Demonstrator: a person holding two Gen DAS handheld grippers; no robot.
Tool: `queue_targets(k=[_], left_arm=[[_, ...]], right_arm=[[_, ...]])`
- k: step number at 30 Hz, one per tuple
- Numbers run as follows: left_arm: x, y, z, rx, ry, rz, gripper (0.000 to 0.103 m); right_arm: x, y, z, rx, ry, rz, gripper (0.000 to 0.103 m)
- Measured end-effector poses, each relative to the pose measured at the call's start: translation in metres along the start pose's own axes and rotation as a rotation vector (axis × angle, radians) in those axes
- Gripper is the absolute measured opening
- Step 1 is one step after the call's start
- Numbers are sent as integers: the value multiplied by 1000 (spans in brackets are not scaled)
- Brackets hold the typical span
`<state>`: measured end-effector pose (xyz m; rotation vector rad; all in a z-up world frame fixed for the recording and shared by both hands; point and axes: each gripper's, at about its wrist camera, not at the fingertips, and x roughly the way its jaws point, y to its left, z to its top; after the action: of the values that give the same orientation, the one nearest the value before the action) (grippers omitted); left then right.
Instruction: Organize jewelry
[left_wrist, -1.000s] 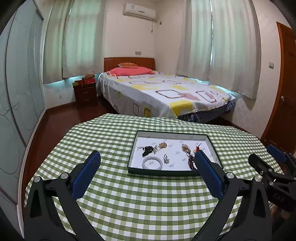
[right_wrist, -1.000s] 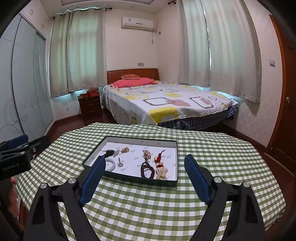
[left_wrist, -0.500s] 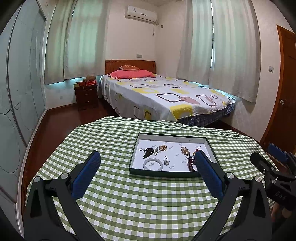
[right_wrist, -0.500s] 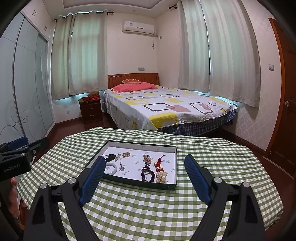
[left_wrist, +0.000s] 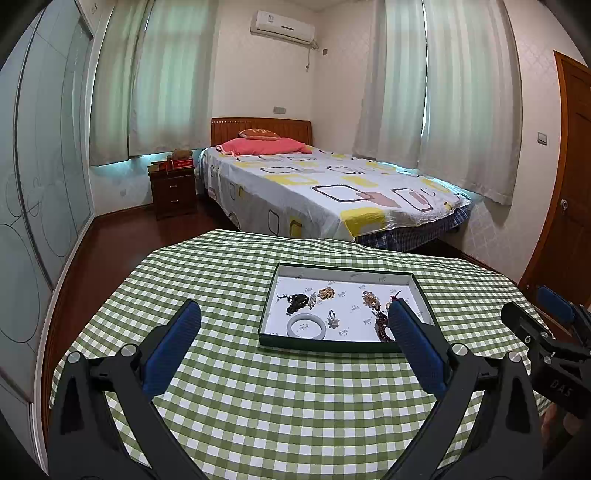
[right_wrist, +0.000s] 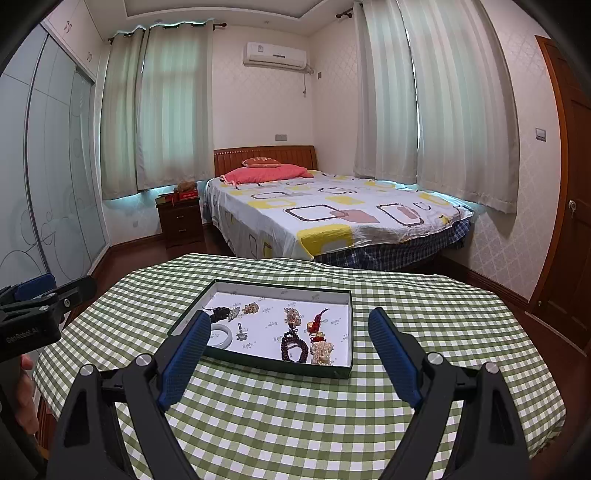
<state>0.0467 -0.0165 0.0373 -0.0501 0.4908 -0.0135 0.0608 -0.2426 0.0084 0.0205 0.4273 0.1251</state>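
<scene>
You've lifted both wide, empty claws, left claw (left_wrist: 293, 345) and right claw (right_wrist: 286, 350), back from the tray (right_wrist: 258, 363), its jewelry (right_wrist: 293, 347) lying loose inside.

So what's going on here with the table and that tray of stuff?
A person holds a two-finger gripper in each hand above a table with a green checked cloth. Both the left gripper and the right gripper are open and hold nothing. On the cloth sits a shallow tray of jewelry: a pale bangle, a dark bead bracelet, a red charm and other small pieces lie loose inside.
</scene>
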Motion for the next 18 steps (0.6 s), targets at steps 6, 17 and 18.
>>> queue_targets(k=[6, 17, 18], left_arm=[[0, 0, 0, -2, 1, 0, 99], [1, 1, 0, -6, 2, -5, 99], [1, 1, 0, -6, 3, -3, 99]], right_arm=[[0, -1, -1, 0, -1, 0, 84], [1, 0, -1, -1, 3, 2, 84], [1, -1, -1, 0, 3, 1, 84]])
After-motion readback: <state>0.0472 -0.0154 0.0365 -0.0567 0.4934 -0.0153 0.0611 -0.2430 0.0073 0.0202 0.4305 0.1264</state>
